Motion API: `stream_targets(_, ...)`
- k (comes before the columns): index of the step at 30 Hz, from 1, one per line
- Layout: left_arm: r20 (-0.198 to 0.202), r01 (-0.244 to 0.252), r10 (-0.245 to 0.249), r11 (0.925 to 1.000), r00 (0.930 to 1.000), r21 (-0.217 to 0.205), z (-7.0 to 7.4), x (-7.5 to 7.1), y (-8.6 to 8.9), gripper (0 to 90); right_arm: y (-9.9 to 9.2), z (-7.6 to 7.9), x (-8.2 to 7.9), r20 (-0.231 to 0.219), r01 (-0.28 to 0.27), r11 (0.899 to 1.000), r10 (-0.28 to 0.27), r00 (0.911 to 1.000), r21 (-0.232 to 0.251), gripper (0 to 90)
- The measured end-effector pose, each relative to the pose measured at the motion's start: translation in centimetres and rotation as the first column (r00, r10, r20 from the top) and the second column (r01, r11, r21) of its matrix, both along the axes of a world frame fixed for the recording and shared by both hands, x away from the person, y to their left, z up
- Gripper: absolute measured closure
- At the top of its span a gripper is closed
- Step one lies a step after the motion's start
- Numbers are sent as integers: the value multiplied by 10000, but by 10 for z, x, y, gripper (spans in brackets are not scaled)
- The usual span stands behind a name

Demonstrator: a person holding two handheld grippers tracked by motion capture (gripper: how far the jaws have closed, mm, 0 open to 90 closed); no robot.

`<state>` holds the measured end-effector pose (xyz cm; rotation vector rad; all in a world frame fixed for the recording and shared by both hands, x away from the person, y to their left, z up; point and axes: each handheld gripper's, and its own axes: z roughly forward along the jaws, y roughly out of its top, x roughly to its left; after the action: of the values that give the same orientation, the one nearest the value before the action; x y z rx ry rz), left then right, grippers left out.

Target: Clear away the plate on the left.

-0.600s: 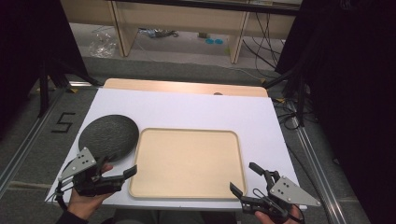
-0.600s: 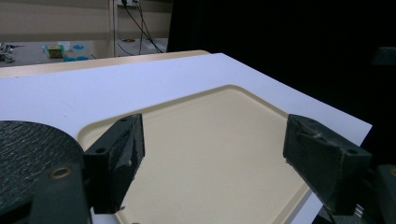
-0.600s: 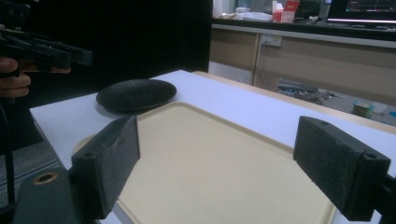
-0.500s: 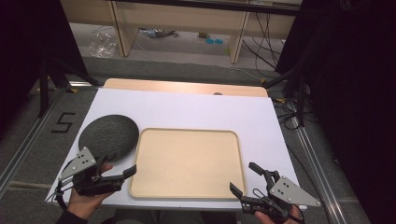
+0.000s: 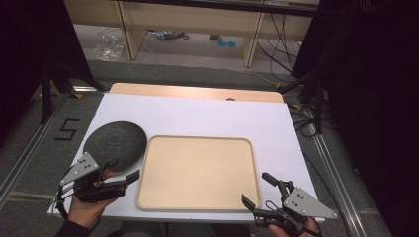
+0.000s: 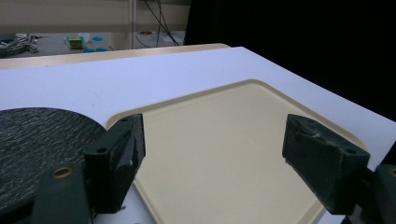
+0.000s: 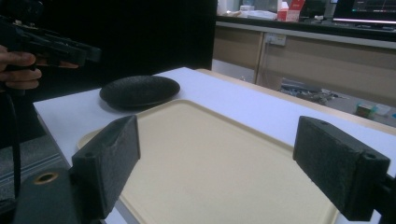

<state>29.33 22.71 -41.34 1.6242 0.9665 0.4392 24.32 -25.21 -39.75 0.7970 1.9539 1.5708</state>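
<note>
- Plate [image 5: 115, 144], dark and round with a rough, ridged face, lies flat on the white worktop [image 5: 207, 116] just left of the beige tray [image 5: 197, 173]; its right edge looks to be touching or nearly touching the tray's left rim, and I cannot tell which.
- Left tool [image 5: 118, 179] hovers at the plate's near edge with its jaws wide apart and nothing between them; in the left gripper view the plate [image 6: 37, 140] sits low at the left, off the line between the jaws, so a straight closing from here would likely catch air or the tray rim [image 6: 122, 117].
- Grip risk: the plate is shallow and lies flat, so a jaw has little edge to get under; a pinch on the rim alone could let it tilt and slip out.
- Push risk: nudging the plate sideways could ride it up onto the tray's raised rim.
- Right tool [image 5: 264, 190] waits at the tray's near right corner, jaws also spread and empty, well apart from the plate; reaching across would take it over the whole tray.
- Tray is bare, and the worktop beyond holds nothing that blocks a move.
- Floor beyond the worktop carries cables [image 5: 276, 39] and shelving [image 5: 188, 19], well clear of the work.
</note>
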Motion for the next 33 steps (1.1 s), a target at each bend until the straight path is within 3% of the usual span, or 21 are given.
stream_targets(7,-372,-574,567,9982,9977,-162,-3,7,10,214,0,0,1,139,-169,9998,167,9998,103,159)
stream_targets(8,-436,-682,675,9976,9968,-143,-3,7,12,215,0,0,1,145,-2,10000,3,9999,-71,159)
stream_targets(11,-575,-925,908,9954,9942,-263,-4,9,15,216,1,-1,1,53,-127,9997,126,9999,188,160)
stream_targets(12,-632,-1016,992,9941,9931,-374,-4,10,17,217,0,0,1,40,-74,9999,74,10000,-74,160)
stream_targets(19,-1049,-1409,1348,9886,9853,-531,-7,16,24,218,2,-1,0,-42,-121,9999,121,9999,22,161)
stream_targets(25,-1423,-1825,1687,9791,9753,-899,-12,25,33,219,1,-1,1,136,-86,9999,88,9999,-110,164)
stream_targets(29,-1531,-2134,2013,9747,9675,-670,-16,32,41,220,1,0,1,148,-86,9999,88,9999,-117,164)
stream_targets(33,-1769,-2525,2376,9653,9551,-664,-20,41,52,220,1,1,0,154,-129,9997,132,9998,-211,165)
